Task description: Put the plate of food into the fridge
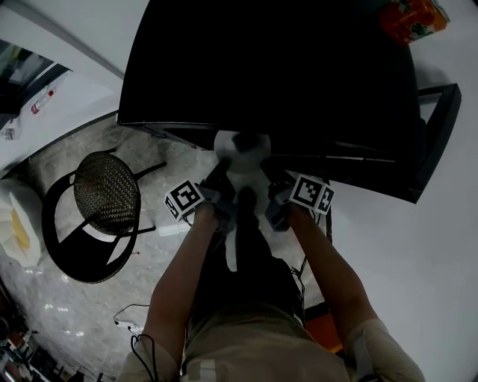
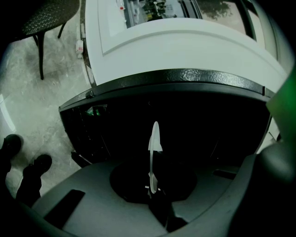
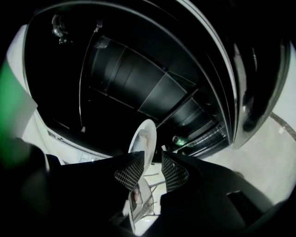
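With plate (image 3: 145, 132) pinched only by left gripper (image 2: 152, 194) and right gripper (image 3: 151, 171) jaws parted around its rim, tipping is risked.

Floor (image 1: 67, 298): pale grey marbled stone, glossy.
- Black round chair (image 1: 104, 194), woven seat, stands on floor left of fridge (image 1: 284, 67).
- Thin cable (image 1: 131, 321) lies loose on floor near person's legs.
- Person's dark shoes (image 2: 27, 169) planted on floor.
- White-and-yellow item (image 1: 19, 224) at far left edge, kind unclear.

Fridge: black, stands on floor, open.
- Dark shelves (image 3: 138, 88) inside.
- Green can (image 3: 179, 139) on its side low inside, beside ribbed rack.
- Orange packet (image 1: 412, 19) at fridge's far right corner; its support cannot be made out.
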Available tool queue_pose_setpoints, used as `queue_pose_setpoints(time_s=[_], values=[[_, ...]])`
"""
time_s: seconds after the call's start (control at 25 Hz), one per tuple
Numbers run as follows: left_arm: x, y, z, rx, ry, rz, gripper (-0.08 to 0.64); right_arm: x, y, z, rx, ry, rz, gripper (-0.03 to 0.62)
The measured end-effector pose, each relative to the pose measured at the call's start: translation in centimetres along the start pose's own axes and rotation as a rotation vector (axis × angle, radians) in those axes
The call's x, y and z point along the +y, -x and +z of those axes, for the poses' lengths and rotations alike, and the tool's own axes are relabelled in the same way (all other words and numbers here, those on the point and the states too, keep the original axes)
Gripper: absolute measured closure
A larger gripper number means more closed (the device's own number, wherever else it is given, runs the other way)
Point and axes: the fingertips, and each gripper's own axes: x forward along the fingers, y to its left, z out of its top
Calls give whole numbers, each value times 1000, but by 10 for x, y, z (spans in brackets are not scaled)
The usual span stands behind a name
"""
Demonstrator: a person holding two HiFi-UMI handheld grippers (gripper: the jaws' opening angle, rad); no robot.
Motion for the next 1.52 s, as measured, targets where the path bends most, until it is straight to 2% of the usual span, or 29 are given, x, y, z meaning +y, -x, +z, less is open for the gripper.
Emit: queue_pose_setpoints(time_s=[0.28,0.44,0.64,0.88,1.12,1.28,1.52], values=[[3,-1,4,-14,-3,2,543,-1,-1,-35,103,11,15,497],[3,-4,7,-24,-9,0,543,4,-10,-44,129,15,27,499],[4,-6,14,-43,-3,-6,542,6,-19,-41,112,2,37,499],[3,-8,16,-46,-7,-12,543,20,-24,-41,101,-52,122,499],[2,-11,16,-34,-11,-13,543,21,-32,-36,86,-43,103,502],[3,-13,17,-23,-3,-12,541,19,-34,-36,70,-50,95,526],[-5,-16,20,-15,21,-79,539,23,-35,-30,24,-131,137,541]])
